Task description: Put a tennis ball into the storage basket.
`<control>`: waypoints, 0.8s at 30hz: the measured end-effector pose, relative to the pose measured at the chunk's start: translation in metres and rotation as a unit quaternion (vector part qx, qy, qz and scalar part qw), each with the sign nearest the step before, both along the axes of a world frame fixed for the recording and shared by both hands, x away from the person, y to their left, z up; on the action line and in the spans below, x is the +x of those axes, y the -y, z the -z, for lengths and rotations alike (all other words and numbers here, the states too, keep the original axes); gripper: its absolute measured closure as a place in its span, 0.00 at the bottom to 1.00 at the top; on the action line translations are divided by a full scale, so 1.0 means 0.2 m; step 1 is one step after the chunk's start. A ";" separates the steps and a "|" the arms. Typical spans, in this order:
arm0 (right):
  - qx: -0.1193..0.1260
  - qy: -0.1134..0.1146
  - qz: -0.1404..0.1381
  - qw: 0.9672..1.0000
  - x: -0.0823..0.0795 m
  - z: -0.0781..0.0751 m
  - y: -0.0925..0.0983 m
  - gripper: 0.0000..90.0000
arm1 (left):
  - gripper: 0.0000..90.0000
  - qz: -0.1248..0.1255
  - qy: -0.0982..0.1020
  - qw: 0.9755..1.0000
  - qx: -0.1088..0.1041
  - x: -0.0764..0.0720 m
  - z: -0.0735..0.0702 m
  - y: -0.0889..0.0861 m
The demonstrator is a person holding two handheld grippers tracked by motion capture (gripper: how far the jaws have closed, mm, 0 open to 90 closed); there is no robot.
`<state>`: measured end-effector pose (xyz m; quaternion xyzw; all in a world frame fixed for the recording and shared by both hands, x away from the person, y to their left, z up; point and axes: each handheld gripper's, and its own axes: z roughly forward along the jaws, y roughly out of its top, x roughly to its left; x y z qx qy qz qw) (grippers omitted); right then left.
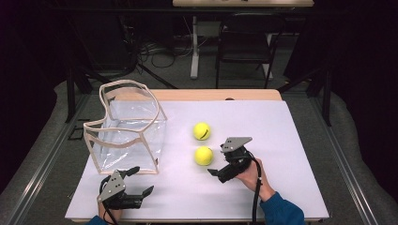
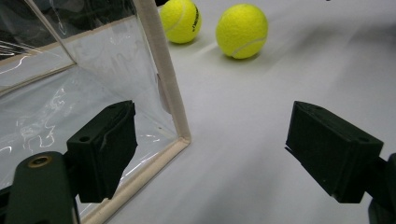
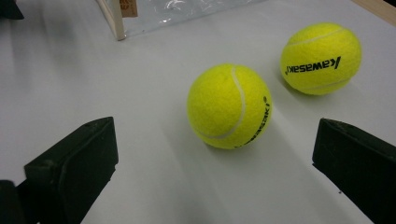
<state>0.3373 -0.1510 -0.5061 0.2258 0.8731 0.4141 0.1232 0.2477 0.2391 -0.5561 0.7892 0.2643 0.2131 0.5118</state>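
Standing on the white table [image 1: 281,140], left of centre: one clear plastic bag [image 1: 129,136] with beige trim, upright, its top open and nothing visible inside.

Balls — two, both yellow tennis balls, both outside the bag on the bare table to its right. The nearer ball [image 1: 203,155] lies just ahead of the right gripper [image 1: 219,169]; the farther ball [image 1: 201,131] sits close behind it, the two apart with a small gap between them.

Grippers — two, one in each hand. The right gripper is released, jaws spread wide on either side of the nearer ball's line but not touching it. The left gripper [image 1: 141,180] is likewise released, holding nothing, its jaws spread at the bag's near right corner.

Views compared: the right gripper view shows black lettering on the farther ball [image 3: 321,58] and the white seam of the nearer ball [image 3: 229,106], which the high view leaves too small to read. The left gripper view shows one jaw in front of the bag [image 2: 70,93] wall, the other over bare table, with the beige corner seam between them and both balls beyond. The high view alone shows the bag's whole outline, a blue sleeve [image 1: 281,211] and a chair [image 1: 244,42] behind the table.
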 end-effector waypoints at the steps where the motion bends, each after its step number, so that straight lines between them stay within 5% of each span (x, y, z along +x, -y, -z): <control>1: -0.002 -0.001 -0.002 1.000 0.01 0.00 0.00 0.00 | 0.18 0.001 0.000 1.000 0.000 0.00 0.00 0.00; 24: -0.036 -0.031 -0.009 0.999 0.13 0.04 -0.14 0.00 | 0.18 0.003 -0.002 1.000 0.001 0.00 0.00 0.00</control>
